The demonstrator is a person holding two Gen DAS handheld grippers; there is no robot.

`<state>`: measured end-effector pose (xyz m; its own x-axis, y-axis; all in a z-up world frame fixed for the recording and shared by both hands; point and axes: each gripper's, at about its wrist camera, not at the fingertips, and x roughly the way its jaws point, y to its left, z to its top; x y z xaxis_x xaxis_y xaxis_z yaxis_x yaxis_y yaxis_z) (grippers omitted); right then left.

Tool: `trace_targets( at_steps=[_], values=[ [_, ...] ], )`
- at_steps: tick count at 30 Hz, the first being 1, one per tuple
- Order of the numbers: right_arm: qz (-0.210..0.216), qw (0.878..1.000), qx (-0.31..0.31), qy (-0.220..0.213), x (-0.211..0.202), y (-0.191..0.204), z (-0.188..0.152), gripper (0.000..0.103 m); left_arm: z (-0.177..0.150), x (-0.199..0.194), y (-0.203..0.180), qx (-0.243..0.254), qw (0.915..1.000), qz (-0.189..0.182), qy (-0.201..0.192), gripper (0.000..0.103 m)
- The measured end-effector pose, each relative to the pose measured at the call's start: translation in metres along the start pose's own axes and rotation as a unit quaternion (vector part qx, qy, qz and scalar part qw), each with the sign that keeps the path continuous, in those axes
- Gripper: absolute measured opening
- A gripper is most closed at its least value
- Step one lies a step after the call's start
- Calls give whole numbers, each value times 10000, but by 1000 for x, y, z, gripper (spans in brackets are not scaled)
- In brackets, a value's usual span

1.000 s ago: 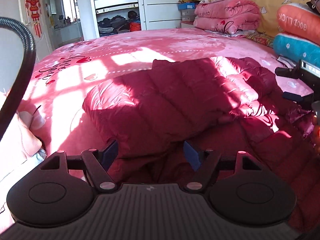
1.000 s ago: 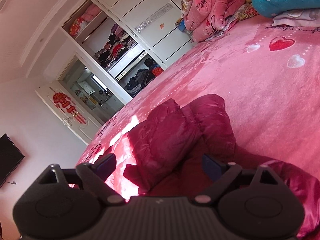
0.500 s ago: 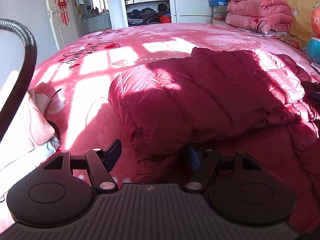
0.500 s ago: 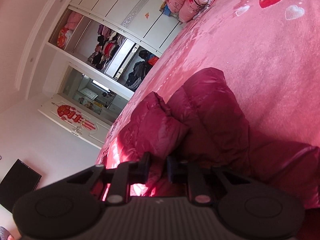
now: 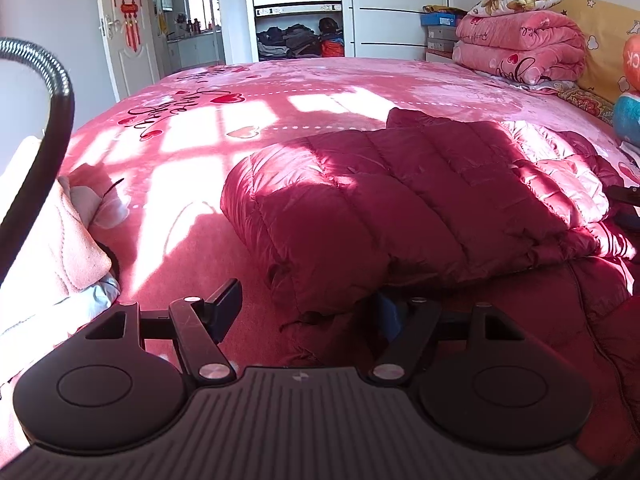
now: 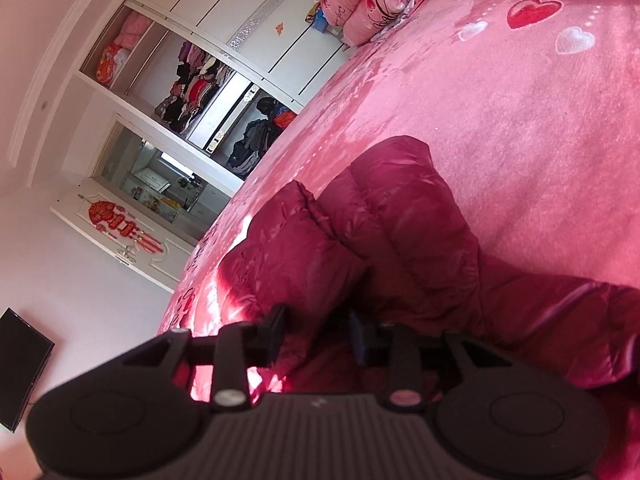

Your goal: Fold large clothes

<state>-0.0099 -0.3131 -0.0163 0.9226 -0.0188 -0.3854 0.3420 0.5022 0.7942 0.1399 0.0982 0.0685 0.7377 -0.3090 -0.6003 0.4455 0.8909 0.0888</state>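
A dark red puffer jacket [image 5: 400, 208] lies folded over itself on the pink heart-print bed cover [image 5: 320, 92]. My left gripper [image 5: 308, 308] is open wide at the jacket's near left corner. The folded edge lies between its fingers, and its right finger [image 5: 388, 316] is tucked under the fabric. In the right wrist view the jacket [image 6: 400, 240] bulges up in front of my right gripper [image 6: 316, 332]. Its jaws are opening, partly apart, with dark fabric in the gap and no pad visibly pressing on it.
Folded pink quilts [image 5: 520, 48] and pillows [image 5: 628, 120] are stacked by the headboard at the back right. A pale pink cloth [image 5: 60, 240] and a black hose [image 5: 48, 128] are at the left edge. An open wardrobe [image 5: 300, 8] stands beyond the bed.
The left gripper slid left along the jacket's near edge to its corner and stayed open. The right gripper shut on a fold of jacket, then its jaws parted again.
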Motion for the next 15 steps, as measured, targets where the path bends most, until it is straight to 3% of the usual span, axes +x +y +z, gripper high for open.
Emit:
trace_targets(
  at_steps=[4,6,8,10,15],
  values=[
    [83,10000,1,-5,7,3,-3,50,0,-1,0,-7,10000,-16,-26,87],
    [308,9995,66,-48,10,2,-3,51,0,0,-2,-26,10000,-13,-10,87],
    [444,9989,124,-58,13,0,-3,41,0,1,-2,-27,10000,-13,-1,87],
    [481,9987,167,-61,14,0,-2,11,0,1,-2,-22,10000,-6,6,87],
    [436,9986,147,-269,-6,18,6,3,2,-3,-5,17,10000,-64,-24,87]
  ],
)
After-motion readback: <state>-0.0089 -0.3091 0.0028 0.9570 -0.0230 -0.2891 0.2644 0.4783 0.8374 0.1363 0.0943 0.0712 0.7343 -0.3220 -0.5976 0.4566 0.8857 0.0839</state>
